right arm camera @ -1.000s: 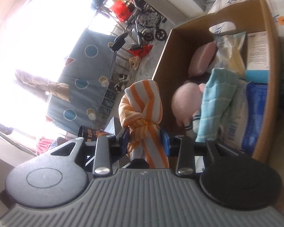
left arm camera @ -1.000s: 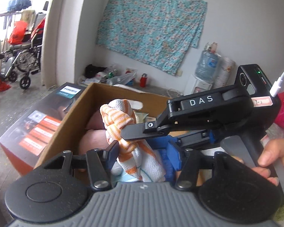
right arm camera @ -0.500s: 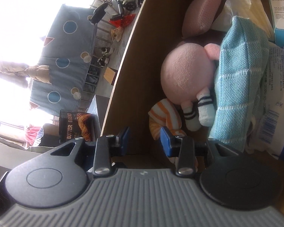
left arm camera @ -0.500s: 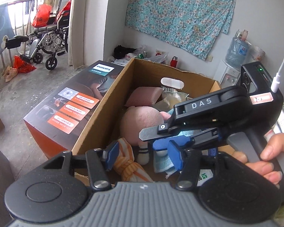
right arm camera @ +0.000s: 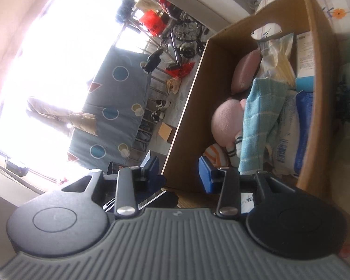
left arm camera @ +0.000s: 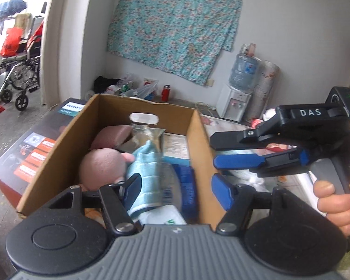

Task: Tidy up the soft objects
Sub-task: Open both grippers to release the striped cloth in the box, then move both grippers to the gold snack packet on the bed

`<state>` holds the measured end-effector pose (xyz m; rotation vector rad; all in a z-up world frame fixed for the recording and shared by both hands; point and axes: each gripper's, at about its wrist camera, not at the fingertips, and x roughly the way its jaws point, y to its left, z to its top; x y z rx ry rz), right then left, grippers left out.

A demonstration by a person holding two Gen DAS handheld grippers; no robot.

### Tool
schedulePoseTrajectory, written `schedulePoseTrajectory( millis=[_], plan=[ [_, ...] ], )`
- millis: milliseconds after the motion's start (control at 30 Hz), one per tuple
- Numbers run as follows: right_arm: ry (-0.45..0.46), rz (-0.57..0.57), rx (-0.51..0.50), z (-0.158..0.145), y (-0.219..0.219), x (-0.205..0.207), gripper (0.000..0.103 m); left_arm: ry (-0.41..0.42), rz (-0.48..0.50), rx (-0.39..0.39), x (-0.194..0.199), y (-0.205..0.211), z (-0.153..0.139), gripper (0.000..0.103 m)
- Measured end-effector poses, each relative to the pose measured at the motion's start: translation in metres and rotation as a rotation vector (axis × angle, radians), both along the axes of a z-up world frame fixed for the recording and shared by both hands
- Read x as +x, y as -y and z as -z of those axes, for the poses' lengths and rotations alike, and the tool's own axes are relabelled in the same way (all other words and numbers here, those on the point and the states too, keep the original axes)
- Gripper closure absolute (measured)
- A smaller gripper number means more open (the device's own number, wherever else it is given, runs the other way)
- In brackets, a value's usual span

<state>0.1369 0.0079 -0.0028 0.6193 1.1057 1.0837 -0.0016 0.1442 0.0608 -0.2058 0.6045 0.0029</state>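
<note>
Orange-and-white striped cloth (right arm camera: pixel 215 155), crumpled, lies in the brown cardboard box (left arm camera: pixel 58 149) at its near corner, beside the pink plush toy (right arm camera: pixel 226 122). Left gripper (left arm camera: pixel 176 190) and right gripper (right arm camera: pixel 177 171) both opening, nothing gripped. "DAS" on right gripper; "PHILIPS" carton (left arm camera: pixel 42 130) beside box.

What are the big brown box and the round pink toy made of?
The box looks like plain, matte brown cardboard: thin stiff walls and a punched handle hole. The pink toy seems to be soft plush fabric, going by its fuzzy, rounded surface; what stuffing is inside cannot be seen.
</note>
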Motion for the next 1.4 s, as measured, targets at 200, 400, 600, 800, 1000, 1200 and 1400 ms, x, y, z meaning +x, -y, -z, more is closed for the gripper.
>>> schedulePoseTrajectory(
  millis=[200,400,600,800,1000,1200,1400],
  plan=[
    [0.199,0.228,-0.079,-0.035,0.139,-0.032,0.058,-0.001,0.246,-0.015,0.010,0.082,0.015,0.030],
    [0.221,0.453,-0.207,-0.022,0.253,-0.077,0.053,-0.033,0.440,0.032,0.016,0.160,0.047,0.030],
    [0.142,0.615,-0.321,0.027,0.318,-0.112,0.051,-0.095,0.558,0.057,0.023,0.218,0.086,0.030],
    [0.048,0.691,-0.402,0.078,0.338,-0.136,0.050,-0.174,0.577,0.096,0.038,0.251,0.122,0.038],
    [-0.012,0.694,-0.424,0.109,0.339,-0.115,0.050,-0.276,0.546,0.092,0.057,0.261,0.145,0.051],
    [-0.056,0.644,-0.445,0.138,0.322,-0.080,0.058,-0.305,0.530,0.088,0.060,0.260,0.150,0.050],
    [-0.060,0.593,-0.442,0.138,0.301,-0.066,0.061,-0.303,0.505,0.080,0.060,0.255,0.149,0.050]
  ],
)
